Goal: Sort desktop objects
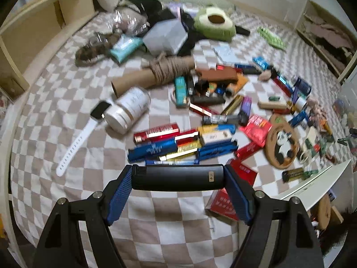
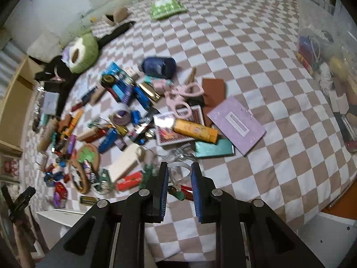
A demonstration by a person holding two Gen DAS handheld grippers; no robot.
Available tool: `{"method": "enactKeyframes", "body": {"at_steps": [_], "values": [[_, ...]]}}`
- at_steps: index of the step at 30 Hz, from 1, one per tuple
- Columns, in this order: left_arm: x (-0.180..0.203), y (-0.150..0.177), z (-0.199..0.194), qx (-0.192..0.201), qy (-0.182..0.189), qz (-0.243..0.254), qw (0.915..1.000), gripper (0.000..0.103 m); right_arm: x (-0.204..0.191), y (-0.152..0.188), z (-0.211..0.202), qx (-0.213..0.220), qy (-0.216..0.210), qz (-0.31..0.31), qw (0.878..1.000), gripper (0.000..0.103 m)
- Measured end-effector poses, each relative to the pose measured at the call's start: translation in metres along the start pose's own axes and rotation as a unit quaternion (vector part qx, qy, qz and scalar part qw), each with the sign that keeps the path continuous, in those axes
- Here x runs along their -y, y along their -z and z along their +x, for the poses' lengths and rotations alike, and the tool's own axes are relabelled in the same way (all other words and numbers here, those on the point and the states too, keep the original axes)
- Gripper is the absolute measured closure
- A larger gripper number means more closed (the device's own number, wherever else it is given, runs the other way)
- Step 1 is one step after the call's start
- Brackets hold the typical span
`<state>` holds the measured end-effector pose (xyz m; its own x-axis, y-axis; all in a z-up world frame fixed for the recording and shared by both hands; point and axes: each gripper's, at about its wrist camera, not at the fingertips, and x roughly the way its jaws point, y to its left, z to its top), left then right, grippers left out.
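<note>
**Black case clamped over a littered checkered cover**

A brown-and-white checkered cover (image 1: pixel 55 102) is spread over a wide surface and strewn with small objects; a wooden shelf unit (image 1: pixel 33 33) is seen along the far left edge in the left wrist view, and a clear bag of oddments (image 2: pixel 328 51) lies at the right edge in the right wrist view; both views are blurred in places

The left gripper (image 1: pixel 177 176) is closed on a long black case (image 1: pixel 178 177), which is held crosswise between the two blue pads, one end against each pad; the case is held above the cover, just in front of a cluster of red, blue and gold boxes (image 1: pixel 169 143); a white smartwatch (image 1: pixel 89 129) is laid beside a white jar (image 1: pixel 128 111), which rests on its side; a cardboard tube wound with rope (image 1: pixel 156 73) lies behind the jar, and an avocado plush (image 1: pixel 215 23) sits near the far edge; a round cork coaster (image 1: pixel 282 143) is seen to the right

The right gripper (image 2: pixel 178 174) is parted, with nothing clamped; a clear ring of tape (image 2: pixel 179 173) is seen between the pads, though contact cannot be told; pink scissors (image 2: pixel 183 96), an orange tube (image 2: pixel 195 130), a teal box (image 2: pixel 214 148) and a lilac booklet (image 2: pixel 236 122) are lying ahead of it, the tube resting across a patterned card box (image 2: pixel 176 129)
</note>
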<state>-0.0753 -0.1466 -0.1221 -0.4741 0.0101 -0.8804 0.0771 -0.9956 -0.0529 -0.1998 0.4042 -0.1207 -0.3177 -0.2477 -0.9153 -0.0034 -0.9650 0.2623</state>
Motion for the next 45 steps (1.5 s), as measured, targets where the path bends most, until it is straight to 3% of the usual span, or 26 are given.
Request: {"method": "enactKeyframes", "body": {"at_steps": [12,23,33,45], "values": [[0.038,-0.012,-0.062,0.072,0.029,0.024,0.9967,0.024,-0.038,0.005,-0.056,0.061,-0.080,-0.027,0.995,0.082],[0.100,-0.005,-0.096,0.097,0.081,0.095,0.9874,0.024,-0.093,0.029,-0.091,0.069,-0.177,-0.090,0.978,0.082],[0.152,0.017,-0.111,0.080,0.140,0.156,0.9745,0.024,-0.146,0.062,-0.087,0.025,-0.215,-0.169,0.962,0.082],[0.199,0.053,-0.107,0.034,0.175,0.229,0.9570,0.024,-0.182,0.105,-0.038,-0.069,-0.188,-0.242,0.949,0.082]]}}
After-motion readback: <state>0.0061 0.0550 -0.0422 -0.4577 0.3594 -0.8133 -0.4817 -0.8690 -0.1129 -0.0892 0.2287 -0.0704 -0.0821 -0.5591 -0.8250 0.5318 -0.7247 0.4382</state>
